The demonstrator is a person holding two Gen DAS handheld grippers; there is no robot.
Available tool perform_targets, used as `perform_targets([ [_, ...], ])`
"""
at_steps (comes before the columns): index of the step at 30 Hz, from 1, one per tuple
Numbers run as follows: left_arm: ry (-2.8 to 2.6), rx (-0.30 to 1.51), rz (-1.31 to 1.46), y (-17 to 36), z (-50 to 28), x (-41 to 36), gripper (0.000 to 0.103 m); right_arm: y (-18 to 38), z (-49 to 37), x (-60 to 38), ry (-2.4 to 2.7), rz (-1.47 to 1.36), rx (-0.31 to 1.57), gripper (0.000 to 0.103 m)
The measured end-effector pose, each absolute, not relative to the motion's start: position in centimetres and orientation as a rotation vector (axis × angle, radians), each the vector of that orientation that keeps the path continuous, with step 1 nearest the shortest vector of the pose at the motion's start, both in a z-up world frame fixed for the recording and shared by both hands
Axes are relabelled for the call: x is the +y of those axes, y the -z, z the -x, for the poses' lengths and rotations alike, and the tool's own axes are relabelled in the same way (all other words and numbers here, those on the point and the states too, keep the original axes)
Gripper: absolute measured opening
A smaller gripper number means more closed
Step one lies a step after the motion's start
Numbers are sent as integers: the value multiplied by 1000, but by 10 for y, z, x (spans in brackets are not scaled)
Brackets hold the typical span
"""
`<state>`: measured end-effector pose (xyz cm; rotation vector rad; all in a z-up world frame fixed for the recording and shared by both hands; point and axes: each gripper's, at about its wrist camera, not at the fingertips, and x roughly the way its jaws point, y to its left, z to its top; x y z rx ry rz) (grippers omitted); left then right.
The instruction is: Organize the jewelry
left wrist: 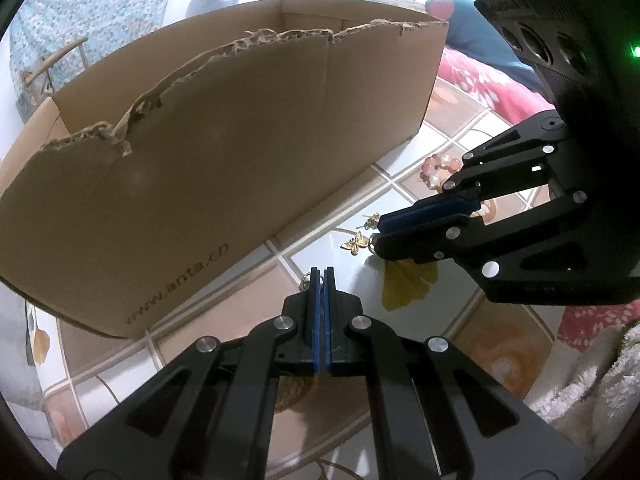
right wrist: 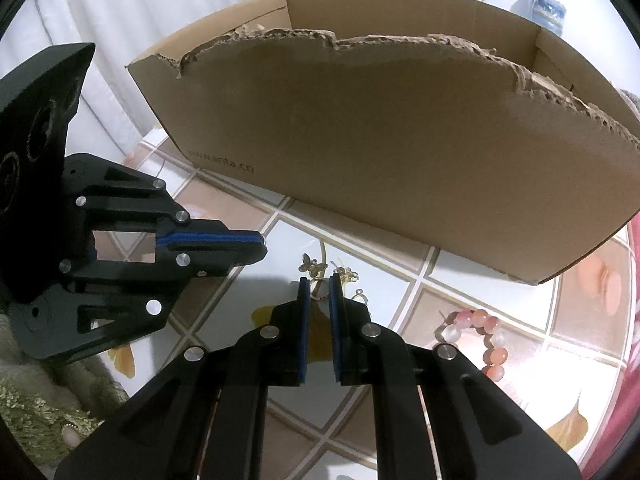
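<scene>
Gold butterfly earrings (right wrist: 314, 266) lie on the tiled table (right wrist: 460, 280) before a torn cardboard box (right wrist: 380, 140). The right gripper (right wrist: 319, 286) is parted around one; the left gripper (left wrist: 323, 274) is clenched (apparently empty). A pink bead bracelet (right wrist: 486, 334) sits nearby.

I can't see inside the cardboard box (right wrist: 400, 140); my right hand-held gripper (left wrist: 380, 228) covers part of the bead bracelet (left wrist: 440, 168).
</scene>
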<state>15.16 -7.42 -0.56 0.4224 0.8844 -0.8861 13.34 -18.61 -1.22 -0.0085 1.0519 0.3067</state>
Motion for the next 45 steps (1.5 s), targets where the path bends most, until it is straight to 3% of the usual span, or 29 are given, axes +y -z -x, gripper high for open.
perform_targets([
  [5, 879, 896, -400, 5, -152, -71, 5, 12, -137, -191, -313, -18, 1066, 10],
  [9, 876, 895, -404, 6, -152, -70, 15, 11, -141, -194, -318, -23, 1075, 11],
  [12, 870, 900, -409, 6, -152, -70, 23, 10, -141, -193, -326, -22, 1077, 19],
  [14, 869, 898, -410, 6, -152, -69, 24, 10, -142, -192, -325, -11, 1076, 25],
  [45, 872, 900, -433, 5, -157, -75, 25, 5, -129, -180, -306, 18, 1058, 24],
])
